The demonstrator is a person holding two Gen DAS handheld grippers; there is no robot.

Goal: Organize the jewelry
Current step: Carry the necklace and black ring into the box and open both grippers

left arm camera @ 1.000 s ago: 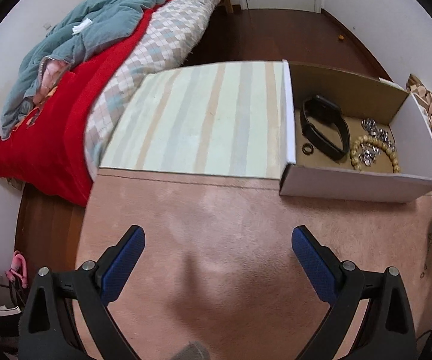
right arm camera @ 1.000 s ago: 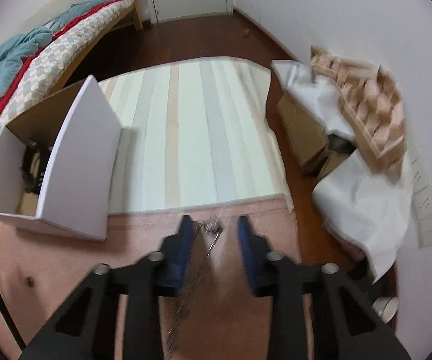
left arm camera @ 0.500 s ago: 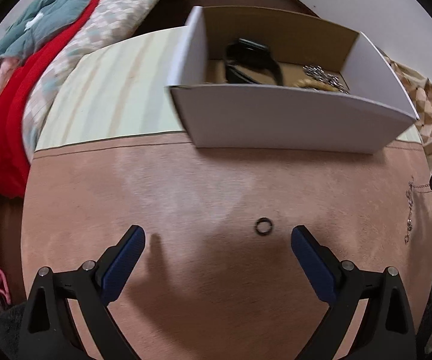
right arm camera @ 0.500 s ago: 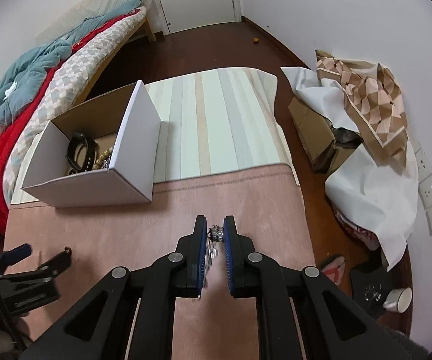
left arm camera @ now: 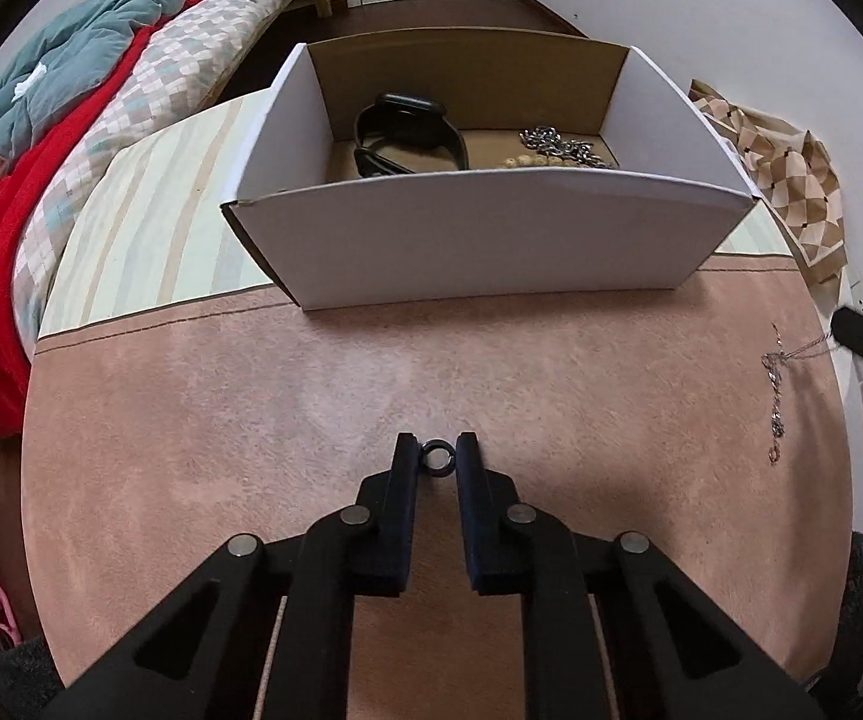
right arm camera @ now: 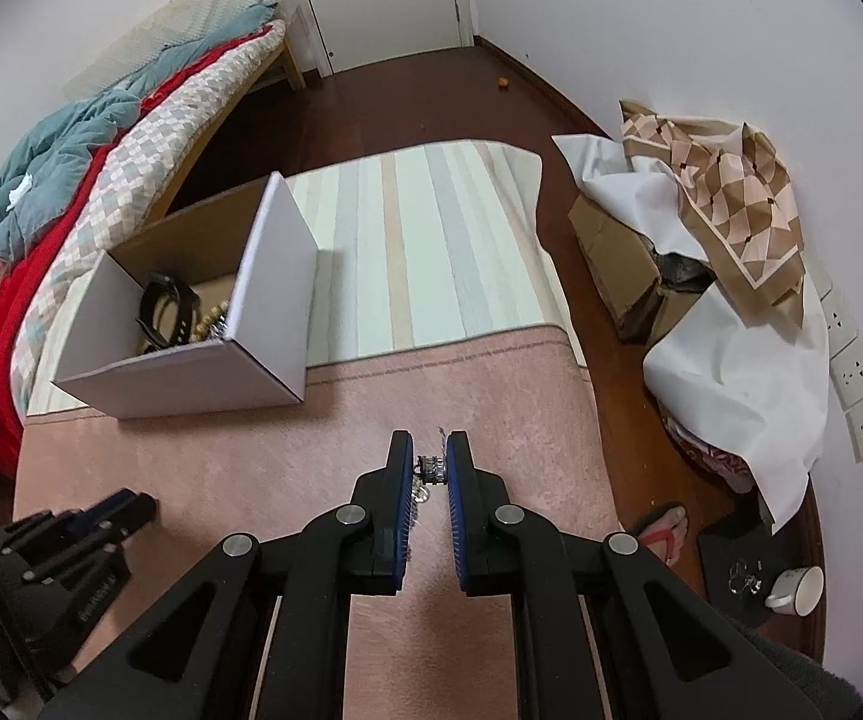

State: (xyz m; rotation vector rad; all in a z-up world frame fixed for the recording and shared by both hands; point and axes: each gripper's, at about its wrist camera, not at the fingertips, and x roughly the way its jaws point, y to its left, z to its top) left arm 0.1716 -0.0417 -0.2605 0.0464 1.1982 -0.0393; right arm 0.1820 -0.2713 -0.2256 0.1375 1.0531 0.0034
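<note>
We are now pinching the black ring (left arm camera: 437,461) in the left gripper (left arm camera: 437,463), spread wide a moment ago, while the right gripper (right arm camera: 431,468) is still clamping the chain necklace (right arm camera: 429,468); both are heading for the box (left arm camera: 479,252) at upper centre.

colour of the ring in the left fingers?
Black ring; clearest in the left wrist view.

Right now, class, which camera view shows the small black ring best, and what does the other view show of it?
The left wrist view: the black ring sits in plain sight, pinched between the left gripper tips over the pink mat. The right wrist view shows only the left gripper from the side; the ring cannot be made out there.
</note>
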